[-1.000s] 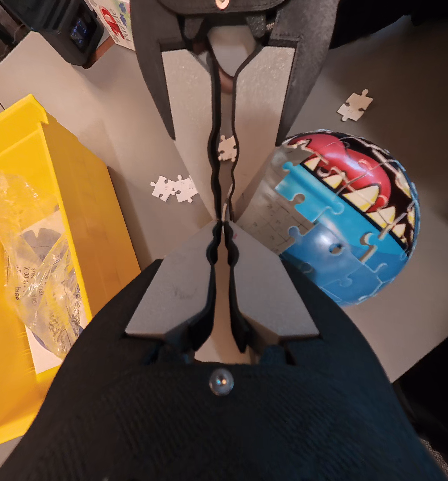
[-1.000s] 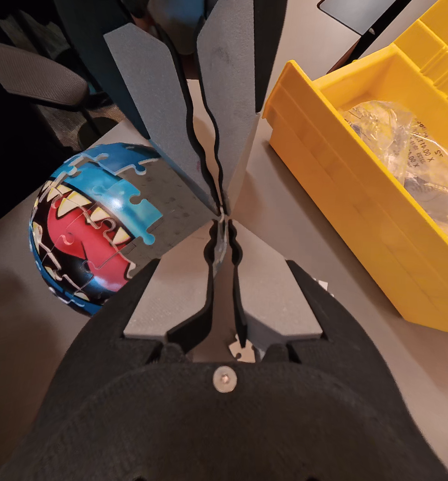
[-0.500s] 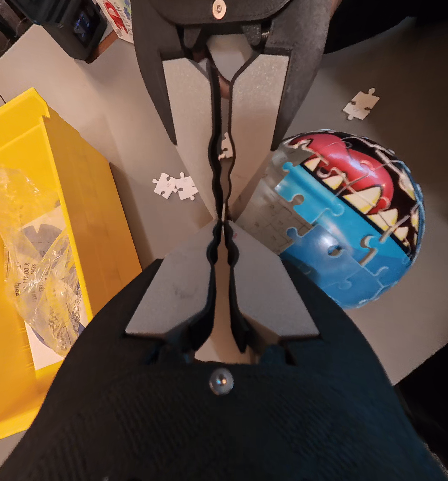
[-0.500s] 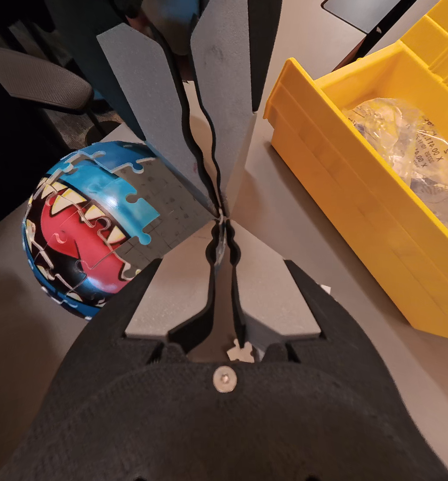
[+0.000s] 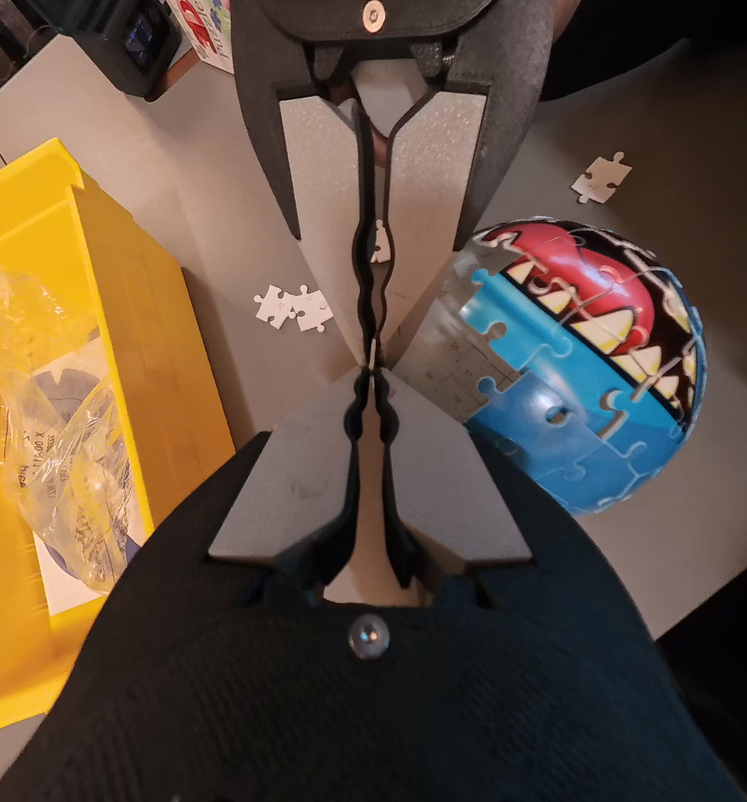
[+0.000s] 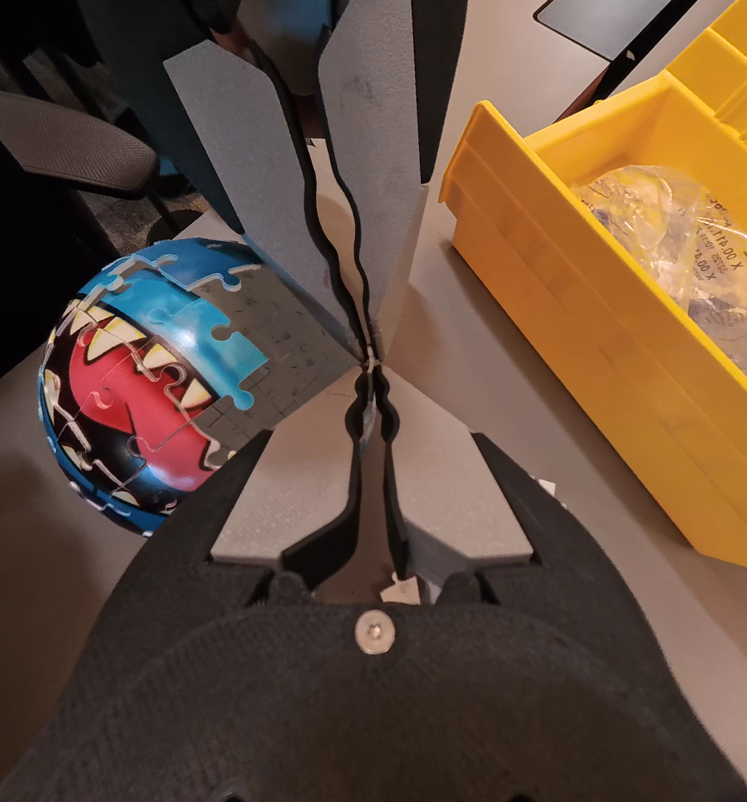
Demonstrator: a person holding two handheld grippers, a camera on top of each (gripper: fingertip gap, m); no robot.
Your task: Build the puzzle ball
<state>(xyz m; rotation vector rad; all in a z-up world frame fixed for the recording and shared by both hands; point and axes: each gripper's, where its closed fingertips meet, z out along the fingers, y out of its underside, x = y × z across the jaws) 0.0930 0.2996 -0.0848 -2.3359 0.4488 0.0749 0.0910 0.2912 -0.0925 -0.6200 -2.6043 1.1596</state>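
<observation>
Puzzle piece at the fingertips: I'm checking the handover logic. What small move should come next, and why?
Probably ease the left gripper open. Both grippers meet tip to tip, shut on one puzzle piece held edge-on, and it sits deeper in the right gripper. Freed, that one could carry it to the puzzle ball and its bare grey patch alongside.
</observation>
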